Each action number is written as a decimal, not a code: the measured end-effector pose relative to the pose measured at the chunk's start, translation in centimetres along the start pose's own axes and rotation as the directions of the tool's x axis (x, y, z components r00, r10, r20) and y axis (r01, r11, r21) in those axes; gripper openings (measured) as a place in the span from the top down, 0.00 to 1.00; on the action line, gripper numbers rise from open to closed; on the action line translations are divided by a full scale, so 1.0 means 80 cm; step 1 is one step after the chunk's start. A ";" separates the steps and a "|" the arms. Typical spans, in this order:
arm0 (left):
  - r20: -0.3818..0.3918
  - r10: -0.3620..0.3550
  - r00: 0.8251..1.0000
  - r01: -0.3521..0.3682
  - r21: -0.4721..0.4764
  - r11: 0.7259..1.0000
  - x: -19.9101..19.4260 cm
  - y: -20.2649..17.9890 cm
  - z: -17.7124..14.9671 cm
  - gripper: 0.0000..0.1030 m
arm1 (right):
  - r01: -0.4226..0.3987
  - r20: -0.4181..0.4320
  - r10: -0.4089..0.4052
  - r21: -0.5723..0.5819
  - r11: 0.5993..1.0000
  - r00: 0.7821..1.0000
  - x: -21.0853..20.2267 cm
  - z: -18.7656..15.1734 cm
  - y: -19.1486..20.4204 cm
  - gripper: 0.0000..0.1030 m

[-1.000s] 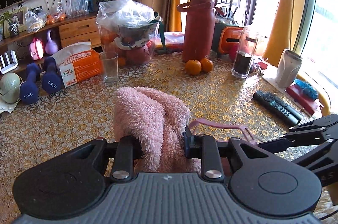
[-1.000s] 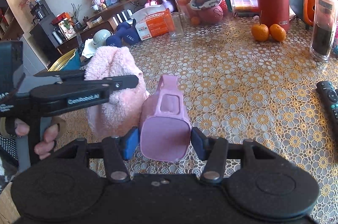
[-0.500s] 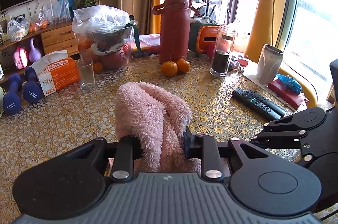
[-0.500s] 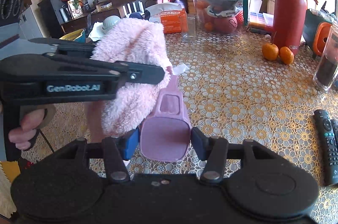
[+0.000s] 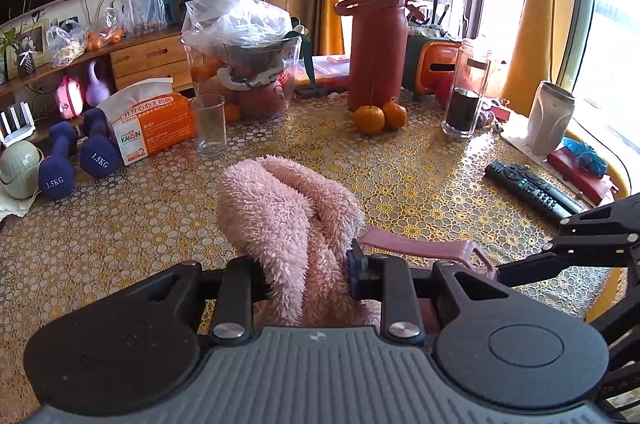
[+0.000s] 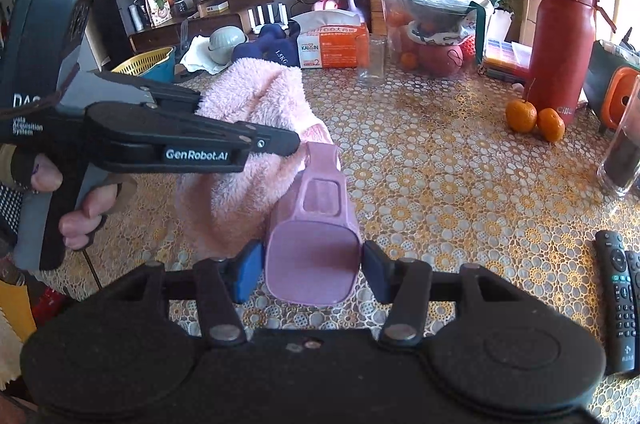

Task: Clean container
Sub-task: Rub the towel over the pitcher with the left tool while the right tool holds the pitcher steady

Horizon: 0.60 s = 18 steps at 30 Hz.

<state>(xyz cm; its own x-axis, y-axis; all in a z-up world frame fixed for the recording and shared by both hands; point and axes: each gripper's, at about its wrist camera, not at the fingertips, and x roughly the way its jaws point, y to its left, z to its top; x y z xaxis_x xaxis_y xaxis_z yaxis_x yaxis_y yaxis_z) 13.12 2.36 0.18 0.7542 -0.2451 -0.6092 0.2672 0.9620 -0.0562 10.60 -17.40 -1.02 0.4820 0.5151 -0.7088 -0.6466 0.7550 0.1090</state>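
Note:
A fluffy pink cloth [image 5: 288,224] is clamped in my left gripper [image 5: 304,276], which is shut on it. In the right wrist view the same cloth [image 6: 256,128] hangs from that gripper, pressed against the handle end of a pink scoop-shaped container [image 6: 316,244]. My right gripper [image 6: 314,274] is shut on the container's wide open end. From the left wrist view only the container's handle [image 5: 424,248] shows, just right of the cloth. Both are held above the patterned table [image 6: 460,192].
On the table stand a drinking glass [image 5: 209,130], an orange tissue box [image 5: 156,126], a bagged bowl of fruit [image 5: 244,64], a red flask [image 5: 376,44], two oranges [image 5: 380,118] and a dark jar [image 5: 466,92]. Remote controls [image 6: 618,300] lie right. Blue dumbbells [image 5: 76,160] lie left.
The left gripper with the cloth has lowered and slid left along the container's handle. The left view swung back leftward. The container stays gripped in the right gripper.

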 end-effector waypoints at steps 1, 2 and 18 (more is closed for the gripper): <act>0.010 -0.019 1.000 0.019 0.000 1.000 -0.011 0.000 0.002 0.74 | 0.002 -0.002 -0.002 -0.016 1.000 1.000 0.000 -0.002 0.002 0.49; 0.017 -0.044 0.999 0.044 0.005 0.999 -0.020 -0.001 0.004 0.74 | 0.003 0.000 -0.003 -0.029 1.000 1.000 -0.001 -0.004 0.004 0.49; -0.006 -0.110 0.994 0.111 0.046 0.993 -0.016 -0.038 0.009 0.74 | 0.041 0.020 -0.037 -0.205 0.978 0.999 -0.002 -0.018 0.034 0.49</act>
<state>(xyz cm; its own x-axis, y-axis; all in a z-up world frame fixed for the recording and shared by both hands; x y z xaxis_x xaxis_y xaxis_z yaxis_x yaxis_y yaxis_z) 11.75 -0.31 1.68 0.7165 -0.3490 -0.6040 0.3764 0.9224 -0.0866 7.95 -16.02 -1.60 0.5175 0.4946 -0.6982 -0.7339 0.6761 -0.0651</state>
